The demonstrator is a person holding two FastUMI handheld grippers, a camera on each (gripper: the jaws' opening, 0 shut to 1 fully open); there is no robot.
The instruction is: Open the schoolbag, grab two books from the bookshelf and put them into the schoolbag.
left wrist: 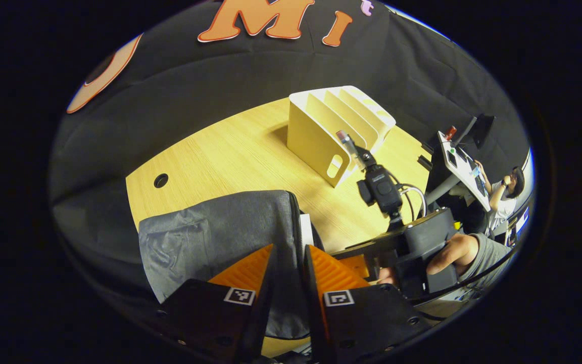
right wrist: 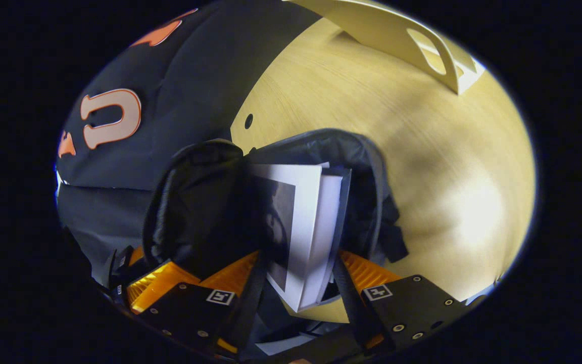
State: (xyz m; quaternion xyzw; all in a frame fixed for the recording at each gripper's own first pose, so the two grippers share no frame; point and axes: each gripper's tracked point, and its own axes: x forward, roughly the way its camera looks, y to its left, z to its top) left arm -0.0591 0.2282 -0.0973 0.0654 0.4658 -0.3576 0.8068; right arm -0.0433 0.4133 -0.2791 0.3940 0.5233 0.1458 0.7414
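On the wood surface, right tongs pinch the books over the schoolbag; left tongs clamp its edge.

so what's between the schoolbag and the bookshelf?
Bare wooden table in the left gripper view: nothing lies between the schoolbag and the bookshelf.

The left gripper sits at the schoolbag's rim, its fingers close together and pinching the fabric edge between them. The right gripper hangs above the schoolbag's mouth, fingers set either side of a book; whether both press on it is hard to tell. In the left gripper view, a hand in a grey sleeve grips the right gripper's handle, right of the schoolbag.
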